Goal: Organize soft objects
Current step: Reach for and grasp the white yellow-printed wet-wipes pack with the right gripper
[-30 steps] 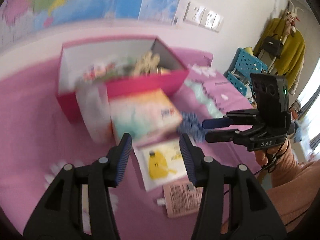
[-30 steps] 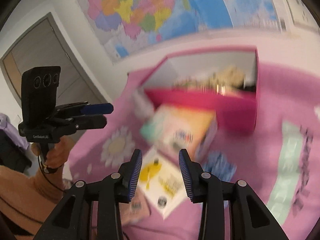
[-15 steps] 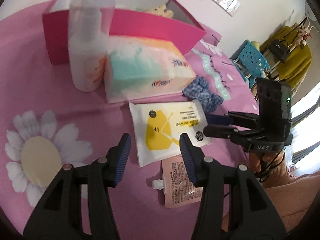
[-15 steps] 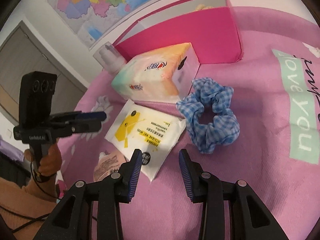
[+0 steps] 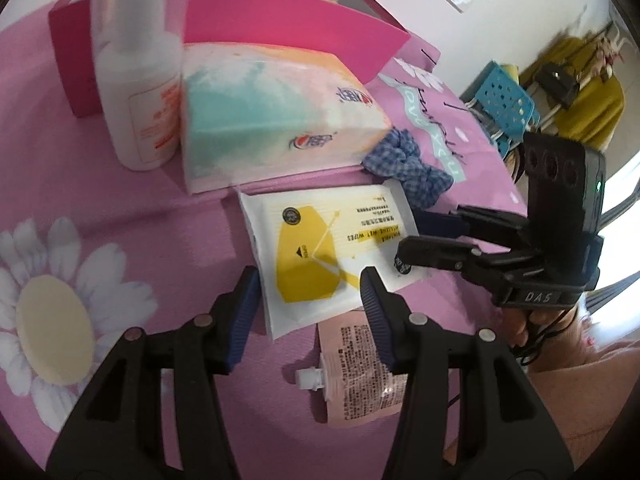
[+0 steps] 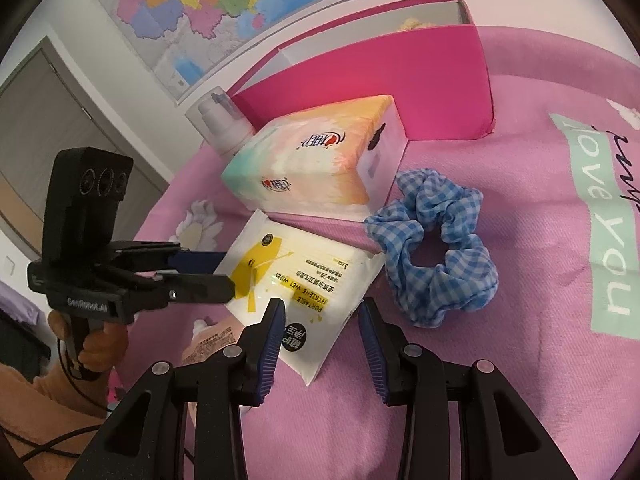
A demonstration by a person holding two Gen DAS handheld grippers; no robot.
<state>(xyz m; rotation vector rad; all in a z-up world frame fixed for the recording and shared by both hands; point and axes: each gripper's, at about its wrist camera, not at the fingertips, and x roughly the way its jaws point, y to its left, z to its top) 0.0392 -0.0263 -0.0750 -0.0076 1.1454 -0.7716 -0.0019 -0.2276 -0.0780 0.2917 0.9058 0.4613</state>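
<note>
A white and yellow wet wipes pack (image 5: 324, 252) (image 6: 304, 280) lies flat on the pink cloth. My left gripper (image 5: 310, 292) is open, its fingers straddling the pack's near end. My right gripper (image 6: 320, 320) is open over the pack's other end; it also shows in the left wrist view (image 5: 408, 236). A pastel tissue pack (image 5: 272, 112) (image 6: 316, 164) lies behind the wipes. A blue checked scrunchie (image 6: 436, 240) (image 5: 408, 168) lies beside them. A pink pouch (image 5: 360, 368) lies below the wipes.
A pink open box (image 5: 288, 28) (image 6: 400, 76) stands behind the tissue pack, with soft items inside. A white pump bottle (image 5: 136, 76) (image 6: 220, 124) stands upright at the box's front. Blue crates (image 5: 504, 104) and hanging clothes are beyond the table.
Both grippers have come down and forward toward the wet wipes pack, which now sits between the fingers of each. Both stay open.
</note>
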